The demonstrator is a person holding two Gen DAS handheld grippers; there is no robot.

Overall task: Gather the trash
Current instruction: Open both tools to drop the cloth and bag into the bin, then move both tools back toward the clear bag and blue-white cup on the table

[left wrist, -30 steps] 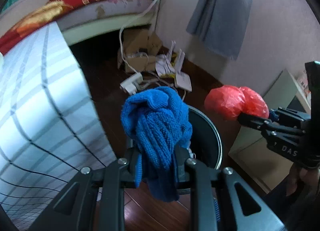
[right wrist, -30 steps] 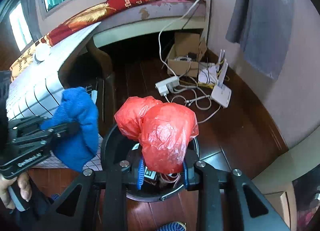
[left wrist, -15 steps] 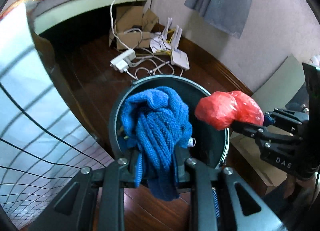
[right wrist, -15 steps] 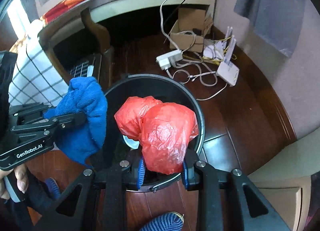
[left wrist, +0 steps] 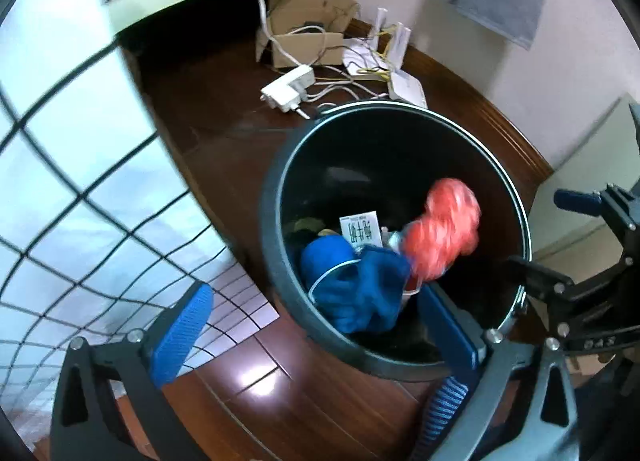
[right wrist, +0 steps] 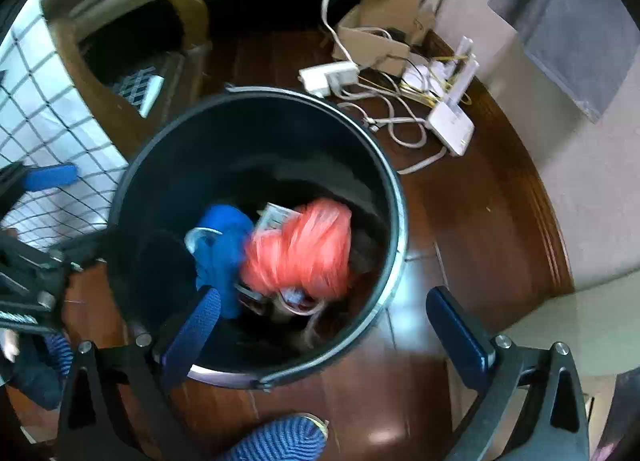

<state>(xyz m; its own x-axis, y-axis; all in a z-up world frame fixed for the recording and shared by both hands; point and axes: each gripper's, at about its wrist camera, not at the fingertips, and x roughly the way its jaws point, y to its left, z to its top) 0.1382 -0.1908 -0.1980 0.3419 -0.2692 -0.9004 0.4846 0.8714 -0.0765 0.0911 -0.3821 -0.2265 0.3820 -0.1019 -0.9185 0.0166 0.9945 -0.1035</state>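
Now both loads drop: left gripper point(left wrist: 316, 325) and right gripper point(right wrist: 324, 325), jaws opening and empty, flank the black bin point(right wrist: 396, 197) at frame centre, so blue cloth point(left wrist: 360, 285) and red bag point(right wrist: 304, 249) fall inside.

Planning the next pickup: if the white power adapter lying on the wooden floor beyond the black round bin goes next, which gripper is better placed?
Probably the left gripper: its jaws are opening and empty, and the white power adapter lies nearer straight ahead in its view.
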